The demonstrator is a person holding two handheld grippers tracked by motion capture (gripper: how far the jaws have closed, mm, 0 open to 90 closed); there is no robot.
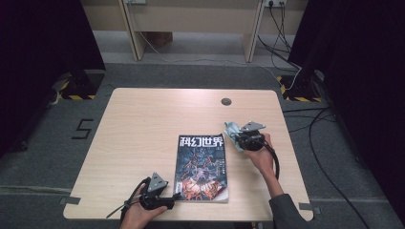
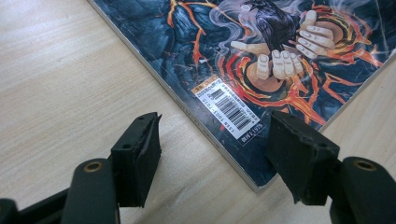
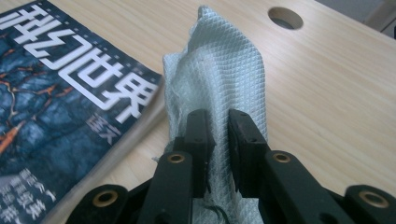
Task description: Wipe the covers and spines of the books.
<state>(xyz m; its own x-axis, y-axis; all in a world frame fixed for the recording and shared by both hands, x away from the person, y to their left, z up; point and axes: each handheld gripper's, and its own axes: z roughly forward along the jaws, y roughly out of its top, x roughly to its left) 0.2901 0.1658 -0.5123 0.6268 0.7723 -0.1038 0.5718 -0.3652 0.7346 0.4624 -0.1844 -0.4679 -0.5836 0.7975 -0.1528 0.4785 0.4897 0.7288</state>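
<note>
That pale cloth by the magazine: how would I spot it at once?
Start at the wooden table, then find the magazine lying on it. Off its top right corner, the right gripper pinches the cloth: pale blue-green, waffle-textured and crumpled, unlike the flat glossy cover.

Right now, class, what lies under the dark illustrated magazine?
The dark illustrated magazine lies flat on the pale wooden table; bare tabletop shows all around it. Whatever might sit beneath its cover is hidden.
</note>
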